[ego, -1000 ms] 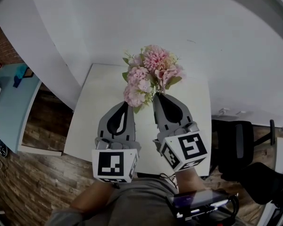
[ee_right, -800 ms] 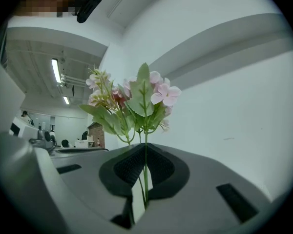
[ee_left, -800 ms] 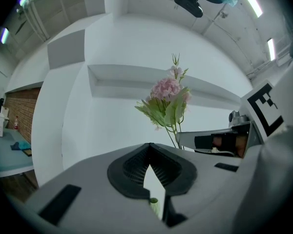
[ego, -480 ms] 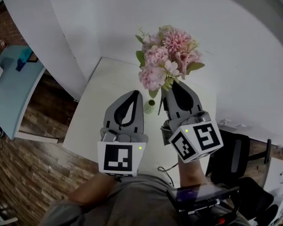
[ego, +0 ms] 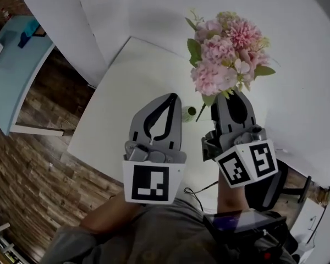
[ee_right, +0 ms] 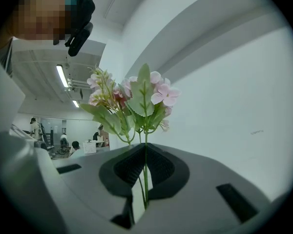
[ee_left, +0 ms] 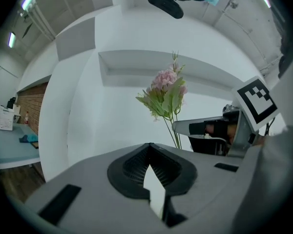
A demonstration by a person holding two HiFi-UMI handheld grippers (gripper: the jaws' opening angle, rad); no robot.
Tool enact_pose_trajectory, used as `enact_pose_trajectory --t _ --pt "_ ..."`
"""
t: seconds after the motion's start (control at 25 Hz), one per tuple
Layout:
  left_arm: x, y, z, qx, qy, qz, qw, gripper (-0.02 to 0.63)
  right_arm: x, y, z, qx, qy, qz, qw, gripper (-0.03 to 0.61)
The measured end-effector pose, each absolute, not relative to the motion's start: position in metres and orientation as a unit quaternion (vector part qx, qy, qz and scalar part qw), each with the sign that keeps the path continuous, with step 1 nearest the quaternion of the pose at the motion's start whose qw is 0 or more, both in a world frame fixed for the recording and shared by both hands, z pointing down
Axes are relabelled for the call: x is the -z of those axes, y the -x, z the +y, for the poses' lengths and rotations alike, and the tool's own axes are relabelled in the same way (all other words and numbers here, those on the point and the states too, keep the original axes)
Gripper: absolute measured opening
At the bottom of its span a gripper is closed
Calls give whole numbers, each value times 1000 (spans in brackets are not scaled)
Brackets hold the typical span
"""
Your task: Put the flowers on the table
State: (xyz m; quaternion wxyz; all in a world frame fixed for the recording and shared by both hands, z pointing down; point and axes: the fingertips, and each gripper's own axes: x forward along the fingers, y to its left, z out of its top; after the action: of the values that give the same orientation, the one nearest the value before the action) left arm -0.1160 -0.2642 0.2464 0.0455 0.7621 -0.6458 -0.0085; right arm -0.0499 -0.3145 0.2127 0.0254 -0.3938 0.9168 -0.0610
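Pink flowers [ego: 228, 54] fill the upper right, stems clenched in my right claw [ego: 231, 95]; my left claw [ego: 172, 96] is closed, empty, above the white table [ego: 115, 109]

Left tongs [ego: 170, 99] & right tongs [ego: 235, 100]: both grey plastic, black ribbed pads [ee_left: 133, 167], white cubes [ego: 150, 181] w/ b&w square markers. Person's got a grey top [ego: 148, 236].

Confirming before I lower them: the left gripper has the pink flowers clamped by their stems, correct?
Wrong gripper. The right gripper has the pink flowers clamped by their stems; the right gripper view shows the stems pinched between its closed jaws. The left gripper is shut with nothing in it.
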Motion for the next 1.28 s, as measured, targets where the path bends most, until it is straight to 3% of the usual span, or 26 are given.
enact_pose_trajectory --t 0.84,1.28 --pt "-259 124 -247 -8 -744 -661 99 8 -215 48 -316 61 382 922 11 12" --pt "-318 115 -293 -33 -742 -656 132 8 -289 34 -360 99 387 917 -6 11"
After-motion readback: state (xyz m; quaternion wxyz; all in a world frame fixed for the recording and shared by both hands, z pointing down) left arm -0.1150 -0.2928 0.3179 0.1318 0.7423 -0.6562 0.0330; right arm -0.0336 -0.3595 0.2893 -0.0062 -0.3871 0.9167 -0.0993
